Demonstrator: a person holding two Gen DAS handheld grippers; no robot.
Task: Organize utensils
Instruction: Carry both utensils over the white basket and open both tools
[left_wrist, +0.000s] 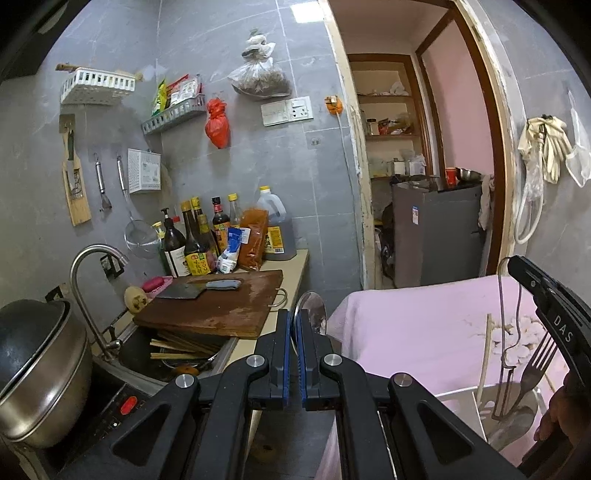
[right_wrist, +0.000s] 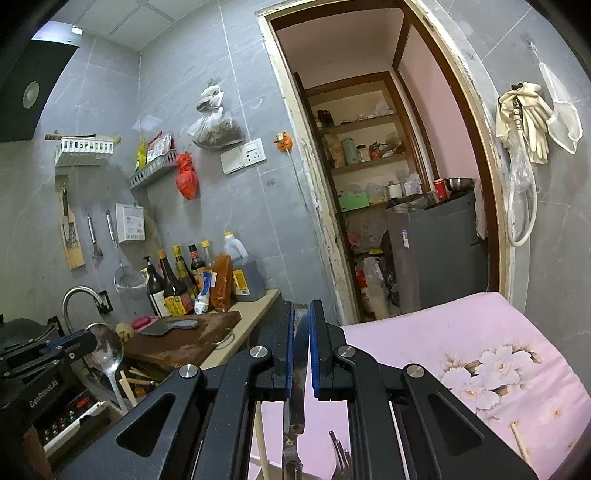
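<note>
Main risk as I saw it: the spoon (right_wrist: 105, 349) twisting out of the left claw (left_wrist: 295, 350). That claw was clamped shut w/ the spoon bowl edge-on between the blue pads, bowl poking up past the tips, handle hanging down below. A thin, slick metal piece held that way could swivel or slide if I jerked the hand, and it would drop on or beside the white rack (left_wrist: 465, 402).

Second worry: the right claw (right_wrist: 302, 350) was also closed, gripping a flat metal utensil (right_wrist: 294, 424) by its upper end, blade or handle (couldn't tell which) dangling straight down between the arms. A fork (left_wrist: 535, 365) already stood tines-up in the rack right under/next to it, plus a wooden chopstick (left_wrist: 484, 354) leaning there, so lowering blind could knock them or jam against the tines.

Also both claws were near each other over the pink cloth (right_wrist: 461, 354) on the tabletop, so a bump btw the two was possible.

Rack sat low right of the left claw, directly below the right one; its compartments were mostly hidden from me.
</note>
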